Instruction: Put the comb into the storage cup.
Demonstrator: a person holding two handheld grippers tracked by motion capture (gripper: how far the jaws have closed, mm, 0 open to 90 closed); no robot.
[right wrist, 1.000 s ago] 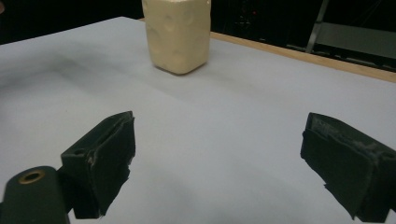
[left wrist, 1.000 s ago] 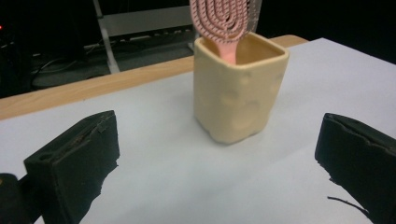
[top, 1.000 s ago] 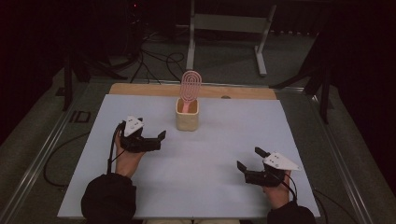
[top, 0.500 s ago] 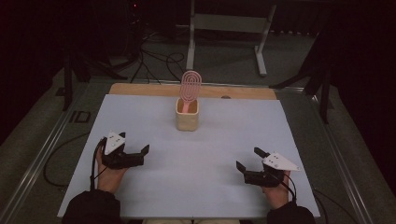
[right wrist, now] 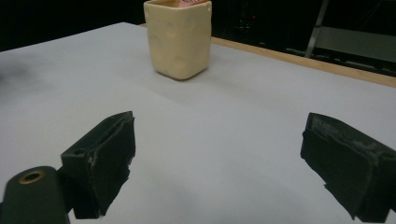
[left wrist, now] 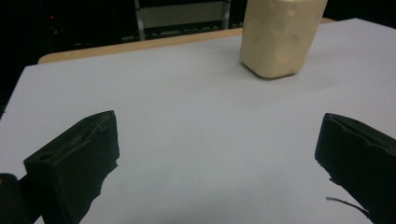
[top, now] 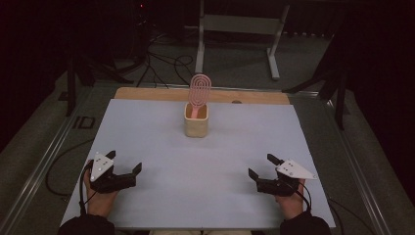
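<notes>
From the high view I count one cream cup (top: 196,120) standing upright toward the far middle of the bench (top: 147,127), with one pink spiral-headed paddle (top: 199,91) rising out of it, and two claws near my edge: the left claw (top: 125,163) and the right claw (top: 259,167), each spread wide with nothing between the jaws, well apart from the cup and from each other. In the left gripper view the one cup (left wrist: 280,35) sits ahead and to the right, jaws wide apart and empty. In the right gripper view the cup (right wrist: 179,39) stands ahead and left, jaws likewise gaping. I can read no writing or brand anywhere.
</notes>
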